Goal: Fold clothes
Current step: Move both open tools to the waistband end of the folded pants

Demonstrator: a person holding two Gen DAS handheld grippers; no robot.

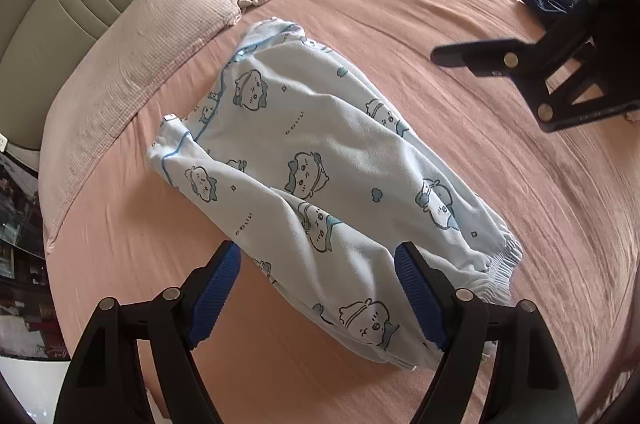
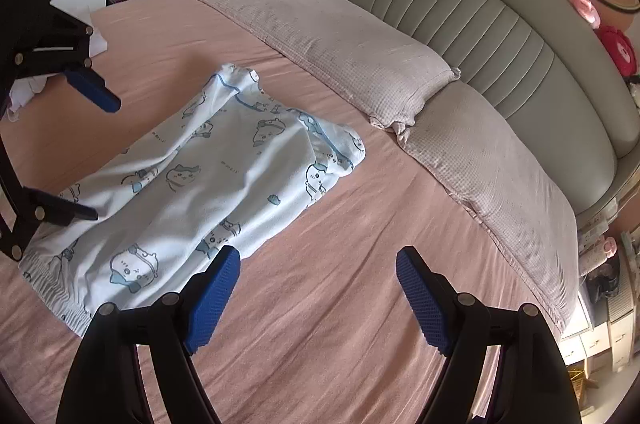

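I am working over a pink bed sheet (image 1: 460, 36) with two pale pillows (image 2: 336, 40) lying along the grey padded headboard (image 2: 500, 36). The light blue cartoon-print pajama pants (image 1: 312, 164) are lying flat mid-bed, legs folded together. I am holding my left gripper (image 1: 318, 298) spread wide above the cuff end, and my right gripper (image 2: 318, 298) spread wide over bare sheet just beside the pants.
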